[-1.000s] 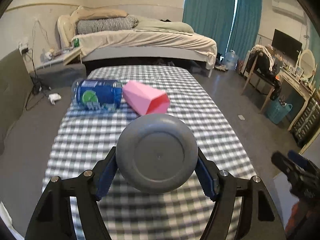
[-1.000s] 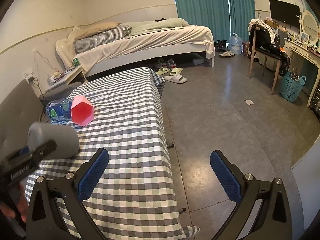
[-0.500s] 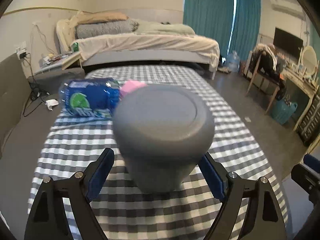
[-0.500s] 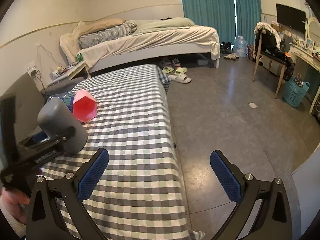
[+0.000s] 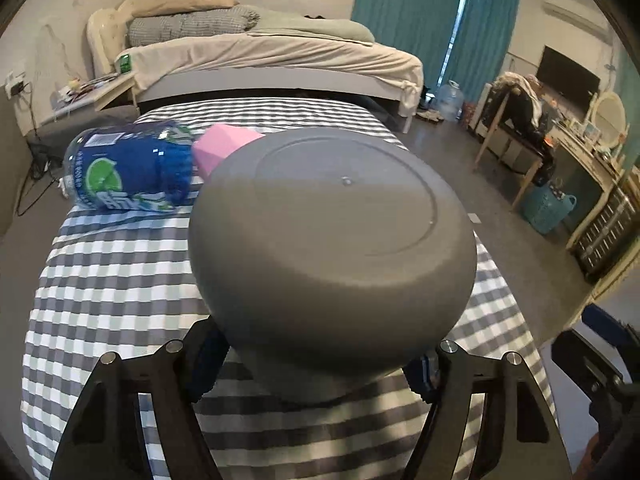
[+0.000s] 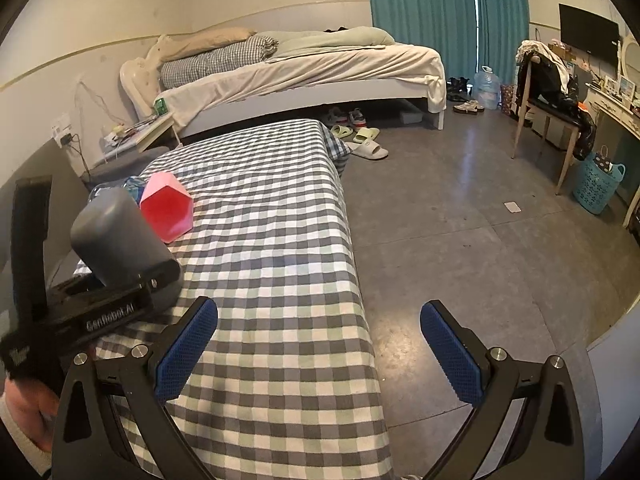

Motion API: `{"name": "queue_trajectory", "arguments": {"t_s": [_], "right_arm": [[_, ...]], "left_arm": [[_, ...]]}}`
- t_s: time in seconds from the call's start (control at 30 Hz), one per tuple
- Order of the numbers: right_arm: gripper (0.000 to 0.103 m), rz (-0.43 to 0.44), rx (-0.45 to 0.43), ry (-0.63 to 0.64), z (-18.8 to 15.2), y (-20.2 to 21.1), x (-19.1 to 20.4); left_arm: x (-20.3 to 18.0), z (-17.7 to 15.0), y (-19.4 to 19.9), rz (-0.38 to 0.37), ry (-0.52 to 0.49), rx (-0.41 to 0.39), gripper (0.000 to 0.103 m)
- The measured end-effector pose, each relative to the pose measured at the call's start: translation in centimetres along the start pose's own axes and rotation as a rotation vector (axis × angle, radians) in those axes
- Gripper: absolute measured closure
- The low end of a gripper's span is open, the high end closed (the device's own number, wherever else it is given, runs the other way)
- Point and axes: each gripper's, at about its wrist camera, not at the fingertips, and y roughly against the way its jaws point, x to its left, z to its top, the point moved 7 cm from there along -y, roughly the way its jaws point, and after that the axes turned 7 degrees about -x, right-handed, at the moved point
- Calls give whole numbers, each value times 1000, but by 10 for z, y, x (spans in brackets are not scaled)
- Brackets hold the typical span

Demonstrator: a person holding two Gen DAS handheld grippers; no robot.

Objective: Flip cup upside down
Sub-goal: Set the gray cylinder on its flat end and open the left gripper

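A grey cup point(image 5: 332, 248) fills the left wrist view, its flat base turned up toward the camera. My left gripper point(image 5: 316, 356) is shut on the cup's lower body, above the checked tablecloth point(image 5: 112, 280). In the right wrist view the same cup point(image 6: 116, 240) is tilted, base up and to the left, held in the left gripper point(image 6: 120, 304) just over the table. My right gripper point(image 6: 316, 344) is open and empty over the table's near right edge.
A pink hexagonal cup point(image 6: 168, 208) lies on its side at the far left of the table, next to a blue bottle point(image 5: 128, 172) that also lies flat. The table's right edge point(image 6: 352, 240) drops to grey floor. A bed point(image 6: 304, 72) stands behind.
The left gripper has turned the grey cup from lying level, base forward, to base up, and brought it lower toward the table. The right gripper stays open and has barely moved.
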Motion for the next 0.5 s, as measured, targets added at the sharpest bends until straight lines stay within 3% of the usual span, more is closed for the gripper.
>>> {"name": "queue_trajectory", "arguments": {"t_s": [0.07,0.2,0.5], "right_arm": [[1,-1,3,14,-1,0,2],[1,-9,-6,45,0,5,6],[1,7,-74,34,16,40,9]], "left_arm": [[1,-1,0,0,-2,1,26],[8,-4,4,18,29,1,9],[11,-25,54,16,-1,-12,9]]}}
